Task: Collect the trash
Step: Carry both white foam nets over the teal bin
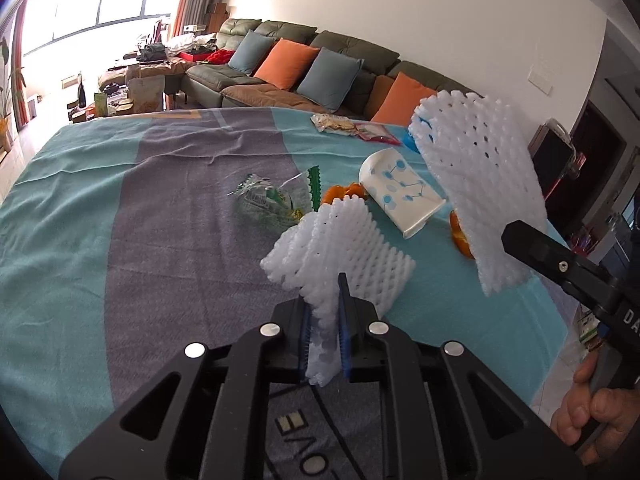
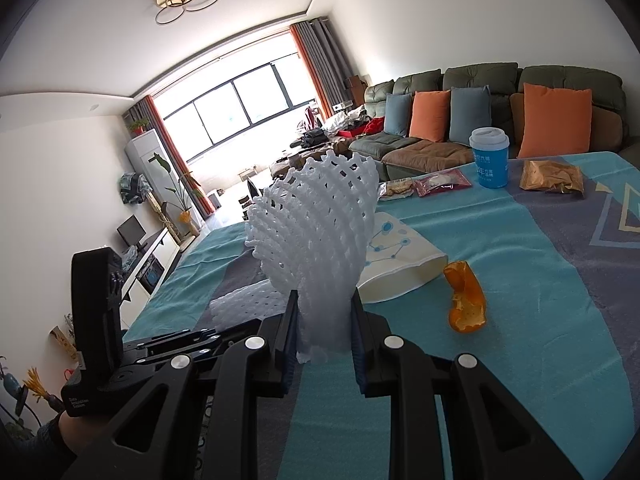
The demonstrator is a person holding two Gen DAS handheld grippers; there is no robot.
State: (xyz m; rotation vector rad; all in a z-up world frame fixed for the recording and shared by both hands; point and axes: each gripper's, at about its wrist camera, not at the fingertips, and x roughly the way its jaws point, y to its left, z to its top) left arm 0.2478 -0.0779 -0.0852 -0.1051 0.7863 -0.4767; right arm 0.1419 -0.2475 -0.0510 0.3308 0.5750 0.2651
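Both claws are gripping trash at once, which reads as gathering several pieces before carrying them off. The left claw point(image 1: 325, 320) is pinching narrow on a crumpled white foam net point(image 1: 336, 248), whose far end is resting on the tabletop point(image 1: 120, 220). The right claw point(image 2: 324, 332) is clamping a second foam net point(image 2: 320, 216), which is standing upright above the cloth.

More litter is waiting: a tipped paper cup point(image 1: 400, 192) at two o'clock from the left claw, orange peel point(image 2: 466, 296) at three o'clock from the right claw, and a clear wrapper point(image 1: 272, 200) at eleven o'clock from the left claw.

The right view is alone in showing a blue lidded cup point(image 2: 490, 158) and a brown snack bag point(image 2: 552, 176) at the far edge. The left view is alone in showing the wrapper and the person's hand point(image 1: 596, 412) on the right handle.
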